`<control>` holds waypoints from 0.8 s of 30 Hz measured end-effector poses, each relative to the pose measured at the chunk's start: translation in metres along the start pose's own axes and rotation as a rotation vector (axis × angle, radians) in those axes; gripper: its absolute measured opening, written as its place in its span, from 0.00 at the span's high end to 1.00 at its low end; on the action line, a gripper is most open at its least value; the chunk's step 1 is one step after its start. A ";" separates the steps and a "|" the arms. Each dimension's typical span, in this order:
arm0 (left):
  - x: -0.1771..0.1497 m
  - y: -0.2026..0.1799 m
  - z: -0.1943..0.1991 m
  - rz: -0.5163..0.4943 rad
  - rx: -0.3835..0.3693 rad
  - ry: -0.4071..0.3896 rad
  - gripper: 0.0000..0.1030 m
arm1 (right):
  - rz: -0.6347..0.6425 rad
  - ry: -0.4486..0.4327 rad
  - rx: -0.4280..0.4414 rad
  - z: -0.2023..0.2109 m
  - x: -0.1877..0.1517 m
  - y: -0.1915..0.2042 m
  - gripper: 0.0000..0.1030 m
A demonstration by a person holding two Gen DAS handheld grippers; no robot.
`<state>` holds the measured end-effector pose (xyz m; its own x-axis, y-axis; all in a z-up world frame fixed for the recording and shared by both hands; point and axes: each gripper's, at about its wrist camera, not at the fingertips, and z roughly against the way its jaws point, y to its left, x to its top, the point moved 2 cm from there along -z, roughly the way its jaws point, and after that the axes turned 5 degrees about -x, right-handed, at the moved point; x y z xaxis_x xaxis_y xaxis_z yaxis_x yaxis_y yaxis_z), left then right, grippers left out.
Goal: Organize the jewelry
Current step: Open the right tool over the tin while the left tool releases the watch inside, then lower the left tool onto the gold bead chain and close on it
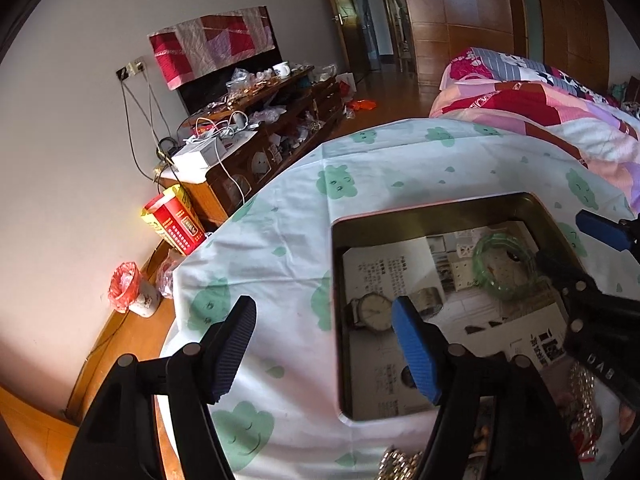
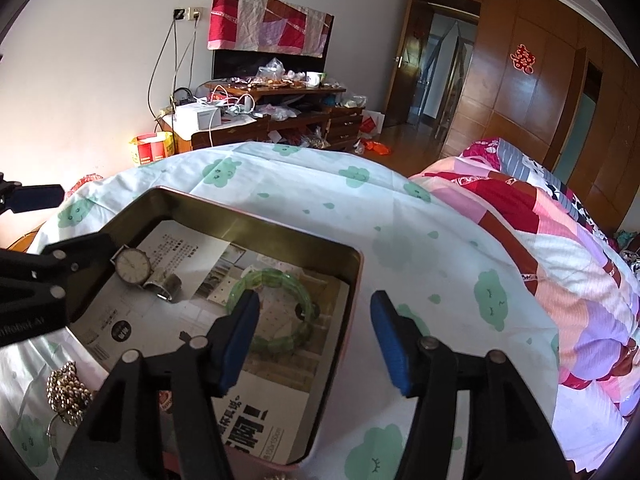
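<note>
A gold metal tin [image 1: 420,210] [image 2: 224,210] lined with printed paper sits on the cloud-print cloth. Inside lie a white-faced wristwatch [image 1: 374,312] [image 2: 132,266] and a green bangle [image 1: 506,266] [image 2: 272,310]. My left gripper [image 1: 324,348] is open and empty, straddling the tin's left wall. My right gripper [image 2: 316,340] is open and empty, straddling the tin's right wall, its left finger just above the bangle. A beaded metallic bracelet [image 2: 66,392] [image 1: 584,396] lies on the cloth outside the tin. Another metallic chain [image 1: 400,462] shows at the bottom edge.
The table carries a cloud-print cloth [image 1: 280,240] [image 2: 420,240]. A bed with a patchwork quilt [image 2: 560,260] stands to the right. A cluttered wooden cabinet [image 2: 280,116] stands by the far wall. A red box [image 1: 174,220] and a bagged cup [image 1: 132,292] stand on the floor.
</note>
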<state>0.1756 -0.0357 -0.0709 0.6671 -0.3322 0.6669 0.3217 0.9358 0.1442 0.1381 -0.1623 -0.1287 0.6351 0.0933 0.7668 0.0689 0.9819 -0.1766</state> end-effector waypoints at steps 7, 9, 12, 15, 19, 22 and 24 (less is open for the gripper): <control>-0.031 0.019 0.021 0.050 0.014 0.005 0.32 | -0.028 0.000 0.001 0.017 -0.011 -0.010 0.37; -0.042 0.021 0.027 0.068 0.008 0.011 0.32 | -0.031 -0.003 0.003 0.024 -0.016 -0.010 0.36; -0.058 0.019 0.037 0.084 -0.001 0.015 0.32 | -0.031 -0.002 0.007 0.032 -0.026 -0.009 0.35; -0.073 0.013 0.044 0.091 -0.008 0.020 0.32 | -0.033 0.003 0.014 0.040 -0.036 -0.008 0.35; -0.088 0.005 0.051 0.102 -0.034 0.028 0.32 | -0.049 -0.004 0.012 0.054 -0.049 -0.012 0.33; -0.095 0.000 0.053 0.096 -0.043 0.026 0.32 | -0.066 -0.016 0.011 0.065 -0.058 -0.016 0.31; -0.096 -0.006 0.053 0.094 -0.050 0.027 0.32 | -0.077 -0.019 0.007 0.069 -0.066 -0.019 0.28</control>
<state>0.0743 -0.0030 -0.0969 0.7134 -0.2471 0.6557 0.2899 0.9560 0.0448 0.0419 -0.1758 -0.1330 0.6132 0.0210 0.7897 0.1111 0.9874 -0.1125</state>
